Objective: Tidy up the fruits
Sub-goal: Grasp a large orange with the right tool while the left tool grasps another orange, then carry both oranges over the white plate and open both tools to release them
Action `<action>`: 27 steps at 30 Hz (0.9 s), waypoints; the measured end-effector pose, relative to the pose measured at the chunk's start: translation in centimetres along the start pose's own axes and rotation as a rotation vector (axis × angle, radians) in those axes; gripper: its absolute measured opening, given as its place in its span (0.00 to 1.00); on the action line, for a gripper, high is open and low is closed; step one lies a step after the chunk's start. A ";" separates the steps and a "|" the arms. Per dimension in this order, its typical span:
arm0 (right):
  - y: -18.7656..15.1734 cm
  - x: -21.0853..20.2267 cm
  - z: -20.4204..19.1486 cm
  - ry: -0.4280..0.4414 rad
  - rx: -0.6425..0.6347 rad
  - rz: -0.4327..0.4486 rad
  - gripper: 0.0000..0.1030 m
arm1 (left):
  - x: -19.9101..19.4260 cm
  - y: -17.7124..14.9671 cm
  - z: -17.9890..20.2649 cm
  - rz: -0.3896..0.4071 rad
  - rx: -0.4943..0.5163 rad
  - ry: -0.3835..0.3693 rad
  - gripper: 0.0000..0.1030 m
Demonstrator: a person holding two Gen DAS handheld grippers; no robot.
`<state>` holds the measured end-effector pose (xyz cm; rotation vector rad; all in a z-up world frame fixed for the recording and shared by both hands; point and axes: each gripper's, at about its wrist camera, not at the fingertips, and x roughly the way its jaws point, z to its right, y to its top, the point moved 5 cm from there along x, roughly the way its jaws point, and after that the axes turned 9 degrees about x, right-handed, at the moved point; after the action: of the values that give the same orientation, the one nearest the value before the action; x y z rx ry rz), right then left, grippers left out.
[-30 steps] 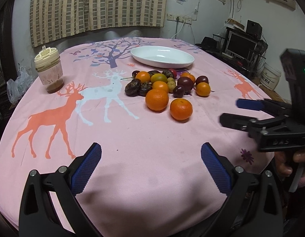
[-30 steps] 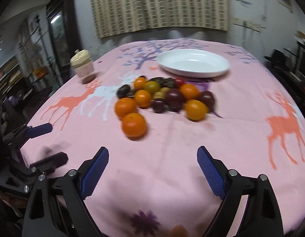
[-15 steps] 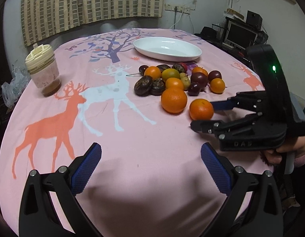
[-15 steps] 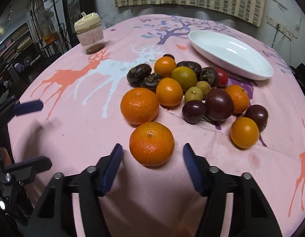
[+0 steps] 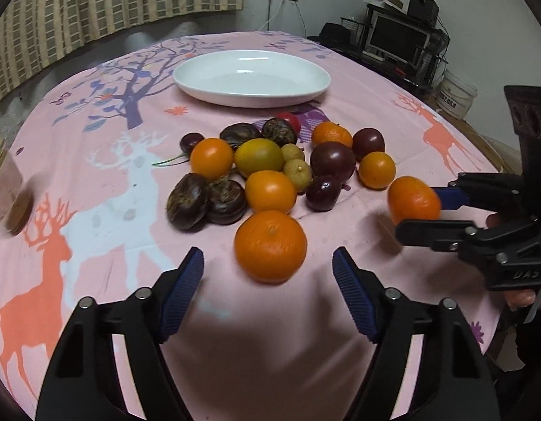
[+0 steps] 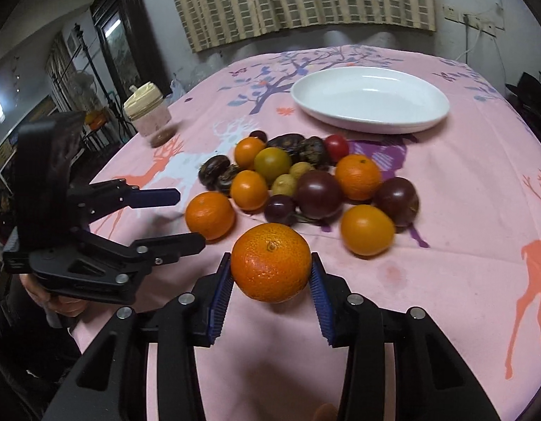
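Note:
A pile of fruit [image 5: 270,161] lies mid-table: oranges, dark plums, dark chestnut-like fruits, small green ones. My right gripper [image 6: 270,280] is shut on an orange [image 6: 270,266] and holds it just above the cloth; it shows in the left wrist view [image 5: 412,201] too. My left gripper [image 5: 268,280] is open, its fingers either side of and just short of another orange [image 5: 270,245] on the cloth, which also shows in the right wrist view [image 6: 209,214]. An empty white oval plate [image 5: 251,77] sits behind the pile.
A lidded jar [image 6: 147,115] stands at the left of the pink deer-print tablecloth [image 5: 112,193]. The table edge runs close on the right, with a desk and monitor [image 5: 398,38] beyond. A striped curtain hangs behind the table.
My right gripper has closed on the nearest orange and lifted it slightly. My left gripper has moved forward to the other front orange and narrowed a little.

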<state>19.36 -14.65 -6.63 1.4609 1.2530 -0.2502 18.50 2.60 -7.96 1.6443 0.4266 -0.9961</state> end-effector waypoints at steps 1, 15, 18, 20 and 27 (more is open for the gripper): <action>0.1 -0.2 0.3 0.002 0.007 0.004 0.42 | 0.5 0.2 0.1 -0.011 0.007 -0.005 0.60; 2.6 -1.1 2.6 0.027 0.058 0.045 0.42 | 1.8 0.0 0.1 -0.055 -0.007 -0.026 0.42; 5.7 -1.4 3.7 0.020 0.079 0.091 0.42 | 0.6 1.1 -0.1 -0.030 -0.002 -0.074 0.42; 8.6 -0.9 5.0 0.002 0.103 0.131 0.42 | -0.3 3.6 -0.8 0.012 -0.002 -0.088 0.42; 17.7 6.2 10.2 -0.148 0.168 0.123 0.42 | 5.3 15.1 -5.9 0.027 -0.051 -0.041 0.42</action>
<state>40.56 -15.99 -4.21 1.6260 1.0389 -0.3817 34.65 2.03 -2.60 1.5778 0.3975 -0.9895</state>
